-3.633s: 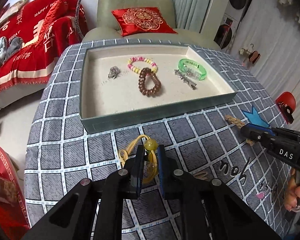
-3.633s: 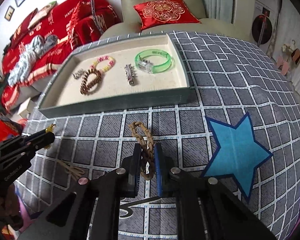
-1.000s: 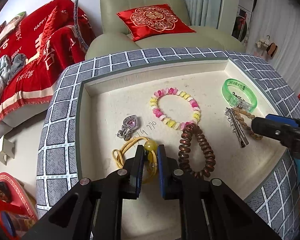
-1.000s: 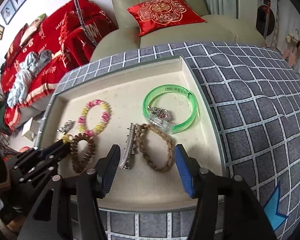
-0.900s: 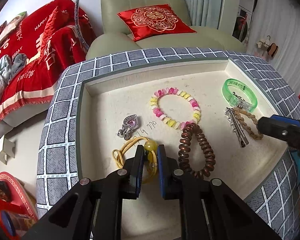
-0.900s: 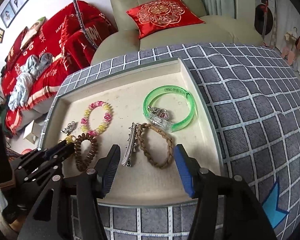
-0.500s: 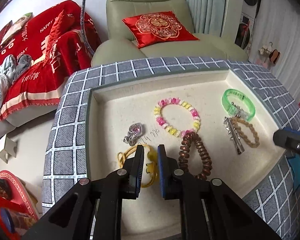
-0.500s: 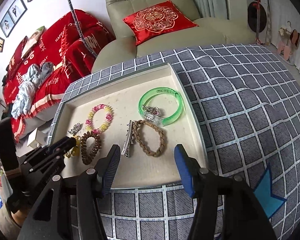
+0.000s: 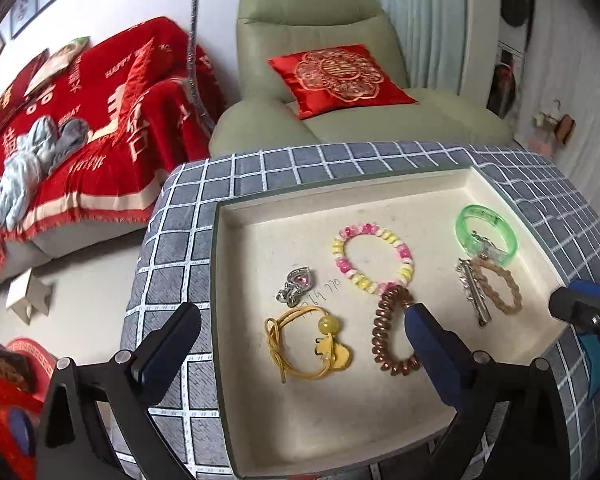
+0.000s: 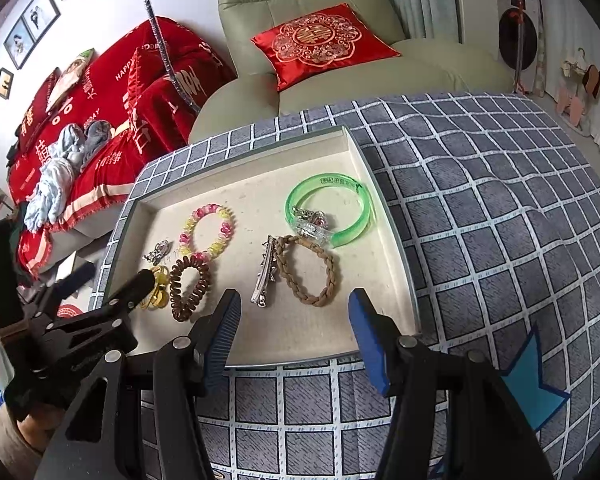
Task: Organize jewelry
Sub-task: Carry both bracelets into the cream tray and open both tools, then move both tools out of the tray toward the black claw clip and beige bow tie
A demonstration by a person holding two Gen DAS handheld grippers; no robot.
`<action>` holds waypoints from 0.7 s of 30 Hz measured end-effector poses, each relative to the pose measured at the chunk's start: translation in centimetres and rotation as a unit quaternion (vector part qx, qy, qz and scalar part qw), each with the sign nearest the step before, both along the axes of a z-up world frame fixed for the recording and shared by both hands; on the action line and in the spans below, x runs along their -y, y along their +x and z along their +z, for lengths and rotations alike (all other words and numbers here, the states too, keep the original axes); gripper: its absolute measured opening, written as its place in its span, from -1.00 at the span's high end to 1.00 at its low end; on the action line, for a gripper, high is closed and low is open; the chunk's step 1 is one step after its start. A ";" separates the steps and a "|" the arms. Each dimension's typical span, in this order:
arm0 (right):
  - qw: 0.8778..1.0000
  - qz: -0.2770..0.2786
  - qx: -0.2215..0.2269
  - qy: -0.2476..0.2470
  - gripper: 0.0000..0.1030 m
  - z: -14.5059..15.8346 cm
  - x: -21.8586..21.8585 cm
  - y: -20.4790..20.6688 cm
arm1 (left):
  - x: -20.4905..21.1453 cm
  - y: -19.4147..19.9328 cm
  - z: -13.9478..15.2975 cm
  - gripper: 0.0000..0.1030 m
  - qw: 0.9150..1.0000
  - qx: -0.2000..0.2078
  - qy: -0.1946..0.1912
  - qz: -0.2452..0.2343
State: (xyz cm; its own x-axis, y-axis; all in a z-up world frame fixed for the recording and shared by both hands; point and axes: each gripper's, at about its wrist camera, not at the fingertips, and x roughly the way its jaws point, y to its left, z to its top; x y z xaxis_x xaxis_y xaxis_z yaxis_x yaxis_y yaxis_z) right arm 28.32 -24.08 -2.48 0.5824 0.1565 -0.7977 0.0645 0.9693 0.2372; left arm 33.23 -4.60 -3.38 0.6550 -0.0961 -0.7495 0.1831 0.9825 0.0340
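Jewelry all lies in the tray (image 9: 220,280) by the table's far edge. Left tongs (image 9: 300,332) have just spread wide, empty, over the yellow cord (image 9: 308,344) — dipping could snag it. Right tongs (image 10: 292,320) gape, empty.

The red blanket (image 9: 80,120) reads "HAPPY" and "BDAY"; other writing is illegible.

The left gripper (image 9: 300,344) is black with round silver screws and dark blue pads (image 9: 430,344). The right gripper (image 10: 292,340) is black too, with blue ridged pads (image 10: 366,340).
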 end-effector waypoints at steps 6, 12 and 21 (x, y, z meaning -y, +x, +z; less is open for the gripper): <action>1.000 0.003 0.007 -0.007 -0.60 0.5 -0.7 -0.4 | -0.7 -0.8 0.7 -1.00 1.000 0.003 -0.005 0.002; 0.999 0.002 0.051 0.006 -1.00 2.1 -1.0 -1.8 | -1.1 -2.5 1.3 -1.00 1.000 0.008 -0.010 -0.004; 0.999 0.011 0.029 0.013 -1.00 3.1 -1.8 -4.3 | -2.1 -6.2 2.4 -1.00 1.000 0.009 -0.017 -0.021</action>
